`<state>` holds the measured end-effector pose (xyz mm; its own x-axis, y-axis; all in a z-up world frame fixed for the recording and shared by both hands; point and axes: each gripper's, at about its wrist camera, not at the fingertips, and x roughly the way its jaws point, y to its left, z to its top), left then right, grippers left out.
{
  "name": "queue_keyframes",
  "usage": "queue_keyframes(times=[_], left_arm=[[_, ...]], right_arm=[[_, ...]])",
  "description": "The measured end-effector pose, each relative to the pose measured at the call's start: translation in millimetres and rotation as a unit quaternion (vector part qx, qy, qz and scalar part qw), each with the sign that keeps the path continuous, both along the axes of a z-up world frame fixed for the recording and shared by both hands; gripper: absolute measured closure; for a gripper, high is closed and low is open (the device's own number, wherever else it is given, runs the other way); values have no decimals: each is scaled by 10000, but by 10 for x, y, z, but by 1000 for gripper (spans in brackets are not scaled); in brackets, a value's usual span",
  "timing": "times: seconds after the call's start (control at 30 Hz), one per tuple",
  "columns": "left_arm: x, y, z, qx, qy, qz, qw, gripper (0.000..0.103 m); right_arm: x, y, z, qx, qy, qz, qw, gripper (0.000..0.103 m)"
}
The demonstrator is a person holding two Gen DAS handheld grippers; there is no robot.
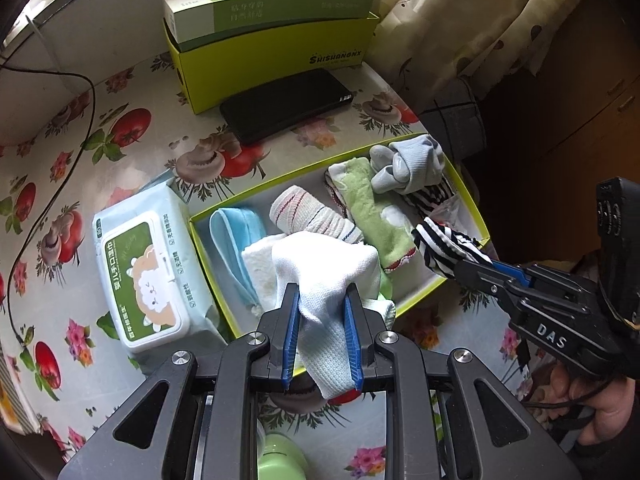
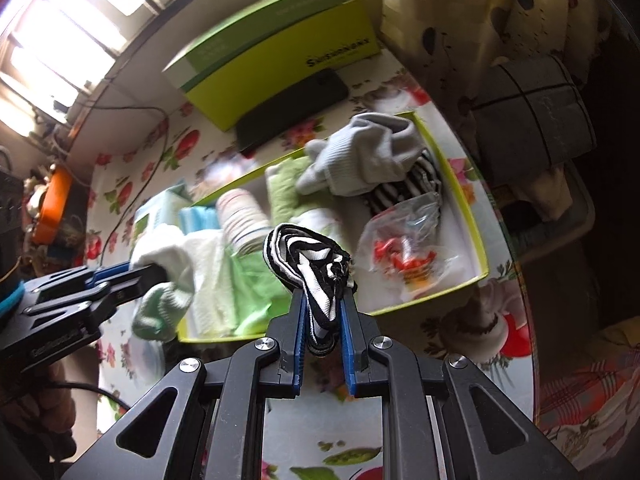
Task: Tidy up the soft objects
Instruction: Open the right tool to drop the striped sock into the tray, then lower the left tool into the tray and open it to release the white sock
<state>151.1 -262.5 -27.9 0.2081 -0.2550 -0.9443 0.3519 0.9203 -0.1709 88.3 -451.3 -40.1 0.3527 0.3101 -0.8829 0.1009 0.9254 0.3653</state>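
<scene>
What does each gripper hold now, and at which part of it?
The left gripper is shut on a white sock, pinched across its bunched middle. The right gripper is shut on a black-and-white striped sock, gripped near one folded end.

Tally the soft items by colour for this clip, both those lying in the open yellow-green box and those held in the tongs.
White: 2, the sock in the left tongs and a folded cloth
Black-and-white striped: 2, one in the right tongs, one in the box
Grey: 1
Green: 1
Blue: 1
White with red stripes: 1
Total: 8
</scene>
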Motion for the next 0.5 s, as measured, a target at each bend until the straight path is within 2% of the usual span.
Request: queue_keyframes(times=[0.23, 0.3, 0.33, 0.37, 0.5], left_arm=[[112, -86, 69, -57, -86, -16, 9999, 81], [136, -121, 73, -51, -99, -35, 9999, 81], [147, -136, 71, -48, -97, -45, 9999, 81], [157, -152, 64, -43, -93, -53, 9999, 81], [192, -165, 13, -8, -42, -43, 10000, 81]], right_arm=[[181, -110, -74, -278, -154, -164, 9994, 87], [217, -129, -182, -312, -6, -160, 9994, 78], [224, -143, -245, -294, 100, -172, 9994, 66], [215, -155, -270, -293, 136, -195, 9993, 59], [143, -163, -222, -246, 28, -198, 9995, 55]])
